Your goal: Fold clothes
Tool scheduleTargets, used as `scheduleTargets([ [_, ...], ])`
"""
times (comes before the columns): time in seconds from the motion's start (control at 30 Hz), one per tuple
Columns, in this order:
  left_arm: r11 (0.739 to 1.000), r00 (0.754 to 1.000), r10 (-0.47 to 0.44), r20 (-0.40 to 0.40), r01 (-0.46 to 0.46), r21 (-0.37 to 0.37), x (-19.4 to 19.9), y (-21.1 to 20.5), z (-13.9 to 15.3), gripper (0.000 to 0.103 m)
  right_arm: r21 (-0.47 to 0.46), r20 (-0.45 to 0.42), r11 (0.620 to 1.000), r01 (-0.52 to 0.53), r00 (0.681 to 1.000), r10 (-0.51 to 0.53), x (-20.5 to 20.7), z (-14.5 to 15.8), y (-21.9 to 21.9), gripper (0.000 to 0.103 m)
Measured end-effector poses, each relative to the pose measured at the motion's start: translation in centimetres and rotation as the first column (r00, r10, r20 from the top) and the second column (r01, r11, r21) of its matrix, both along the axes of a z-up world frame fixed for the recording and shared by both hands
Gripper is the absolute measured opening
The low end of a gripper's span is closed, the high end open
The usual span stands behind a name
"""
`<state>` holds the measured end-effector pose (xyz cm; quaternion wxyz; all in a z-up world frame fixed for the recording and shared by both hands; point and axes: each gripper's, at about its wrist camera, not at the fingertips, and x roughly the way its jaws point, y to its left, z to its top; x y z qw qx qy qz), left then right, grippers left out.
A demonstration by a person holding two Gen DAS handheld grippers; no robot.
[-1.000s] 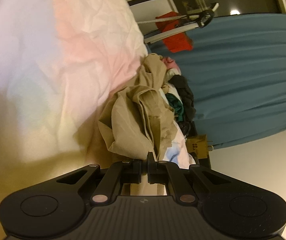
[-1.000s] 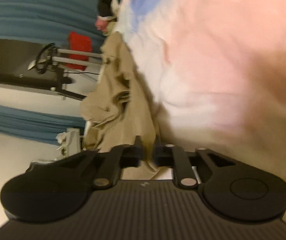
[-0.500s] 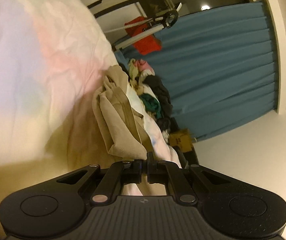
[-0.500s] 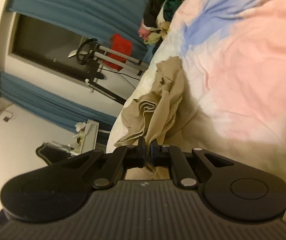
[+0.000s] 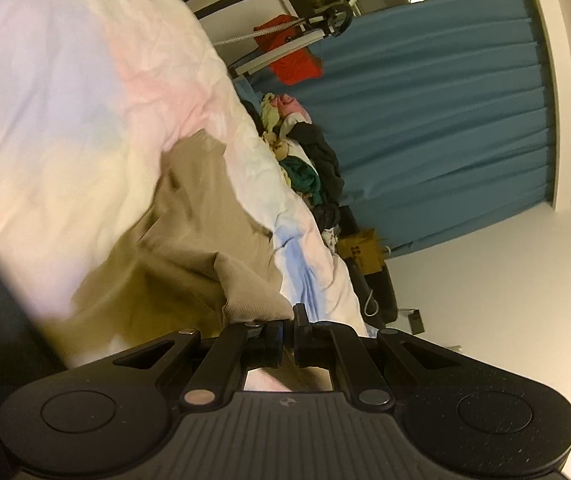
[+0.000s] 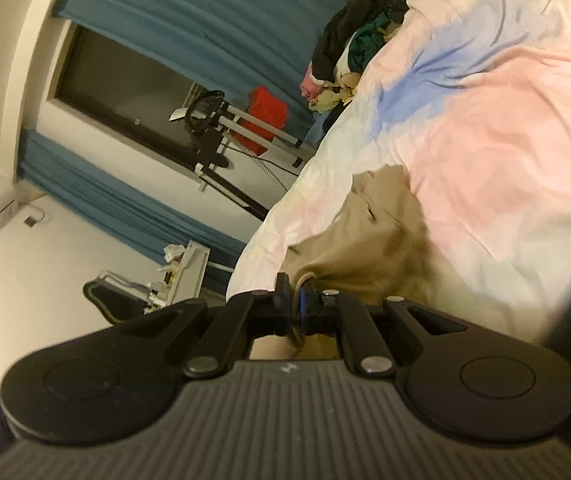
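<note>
Where tongs (image 6: 293, 312) grip, garment (image 6: 369, 248) lengthwise.

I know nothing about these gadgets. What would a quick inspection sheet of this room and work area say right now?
Surface: a bed under a pastel duvet, wrinkled, pink, blue and cream.
Job's things: one tan garment spread on the duvet, a corner gathered at each gripper.
Clutter: pile of unfolded clothes at the bed's far edge, dark, green and pink pieces mixed.
Grippers: left gripper shut on the tan garment; right gripper shut on the tan garment, cloth showing between its fingers.
Cables: a white coiled cord by the exercise machine.
Surroundings: teal curtains, a red cloth on the machine, a cardboard box, white walls.
</note>
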<state>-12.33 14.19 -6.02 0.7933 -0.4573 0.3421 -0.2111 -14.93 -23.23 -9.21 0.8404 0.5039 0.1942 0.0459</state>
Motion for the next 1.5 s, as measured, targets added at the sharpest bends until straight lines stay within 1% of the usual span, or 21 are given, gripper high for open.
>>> scheduleTargets([
  [0.1, 0.999, 1.0, -0.011, -0.029, 0.012, 0.032, 6.8, -1.5, 0.5, 0.005, -0.02, -0.018, 0.999, 0.037, 0.999, -0.037, 5.9, 0.6, -1.0, 0.007],
  [0.2, 0.996, 0.996, -0.009, -0.084, 0.016, 0.091, 14.2, -3.4, 0.6, 0.005, -0.022, -0.083, 0.997, 0.069, 0.994, -0.071, 13.0, 0.0, -1.9, 0.007],
  [0.3, 0.991, 0.989, 0.036, -0.144, -0.018, 0.13, 20.6, -4.8, -0.6, 0.005, -0.025, -0.14, 0.995, 0.091, 0.986, -0.094, 19.0, -1.1, -2.7, 0.007],
  [0.4, 0.987, 0.98, 0.076, -0.182, -0.047, 0.157, 25.3, -5.4, -2.0, 0.005, -0.085, -0.154, 0.988, 0.126, 0.978, -0.137, 22.9, -1.9, -3.1, 0.007],
  [0.47, 0.972, 0.975, 0.127, -0.182, -0.085, 0.221, 27.3, -5.5, -2.7, 0.005, -0.134, -0.157, 0.979, 0.152, 0.972, -0.172, 25.1, -2.6, -3.7, 0.007],
  [0.53, 0.958, 0.978, 0.129, -0.167, -0.079, 0.277, 28.9, -5.8, -3.6, 0.006, -0.158, -0.163, 0.975, 0.159, 0.969, -0.184, 26.6, -3.7, -4.5, 0.007],
  [0.67, 0.942, 0.986, 0.074, -0.152, -0.019, 0.334, 30.7, -6.1, -5.2, 0.009, -0.153, -0.162, 0.984, 0.09, 0.98, -0.115, 27.2, -5.4, -5.5, 0.007],
  [0.7, 0.942, 0.988, 0.061, -0.143, -0.009, 0.335, 30.8, -6.0, -5.3, 0.01, -0.174, -0.161, 0.983, 0.06, 0.983, -0.089, 27.2, -5.5, -5.4, 0.009],
  [0.77, 0.949, 0.994, 0.025, -0.107, 0.01, 0.316, 30.2, -5.5, -5.4, 0.016, -0.224, -0.163, 0.975, -0.016, 0.986, -0.022, 27.2, -5.4, -4.8, 0.01],
  [0.83, 0.944, 0.998, -0.019, -0.057, 0.037, 0.328, 29.6, -5.6, -5.2, 0.017, -0.232, -0.153, 0.968, -0.09, 0.987, 0.055, 27.5, -5.4, -4.2, 0.01],
  [0.87, 0.939, 0.999, -0.041, -0.033, 0.05, 0.339, 29.3, -5.6, -5.0, 0.021, -0.237, -0.148, 0.966, -0.103, 0.987, 0.069, 27.6, -5.2, -4.0, 0.01],
  [0.9, 0.935, 0.998, -0.061, -0.006, 0.059, 0.35, 28.7, -5.5, -4.7, 0.025, -0.243, -0.143, 0.963, -0.115, 0.986, 0.082, 27.8, -5.0, -3.7, 0.017],
  [0.93, 0.93, 0.997, -0.081, 0.021, 0.068, 0.36, 28.2, -5.5, -4.4, 0.044, -0.255, -0.133, 0.959, -0.12, 0.987, 0.088, 27.9, -4.8, -3.5, 0.037],
  [0.97, 0.926, 0.994, -0.095, 0.048, 0.071, 0.371, 27.6, -5.4, -4.0, 0.066, -0.259, -0.116, 0.958, -0.12, 0.989, 0.093, 28.0, -4.7, -3.4, 0.051],
  [1.0, 0.921, 0.992, -0.101, 0.076, 0.065, 0.383, 27.1, -5.2, -3.5, 0.074, -0.257, -0.089, 0.959, -0.12, 0.991, 0.1, 28.1, -4.7, -3.4, 0.077],
  [1.03, 0.917, 0.989, -0.107, 0.104, 0.058, 0.395, 26.5, -5.1, -3.0, 0.081, -0.255, -0.061, 0.96, -0.119, 0.992, 0.107, 28.1, -4.7, -3.3, 0.083],
  [1.1, 0.906, 0.981, -0.119, 0.153, 0.044, 0.42, 25.5, -4.8, -2.1, 0.083, -0.257, -0.028, 0.958, -0.13, 0.991, 0.128, 28.7, -4.8, -3.3, 0.082],
  [1.2, 0.879, 0.973, -0.133, 0.188, 0.028, 0.477, 25.3, -4.2, -1.6, 0.087, -0.279, -0.045, 0.944, -0.175, 0.985, 0.169, 30.8, -5.4, -3.7, 0.083],
  [1.3, 0.85, 0.981, -0.102, 0.166, -0.001, 0.526, 26.5, -3.8, -2.7, 0.087, -0.292, -0.07, 0.925, -0.243, 0.97, 0.233, 33.5, -6.3, -4.1, 0.082],
  [1.4, 0.871, 0.989, -0.097, 0.108, 0.032, 0.491, 28.7, -3.4, -5.2, 0.08, -0.279, -0.097, 0.908, -0.314, 0.95, 0.298, 35.4, -7.6, -3.9, 0.082],
  [1.5, 0.898, 0.991, -0.098, 0.088, 0.049, 0.438, 30.5, -3.4, -7.0, 0.067, -0.295, -0.138, 0.882, -0.367, 0.93, 0.341, 36.7, -8.7, -3.2, 0.075],
])
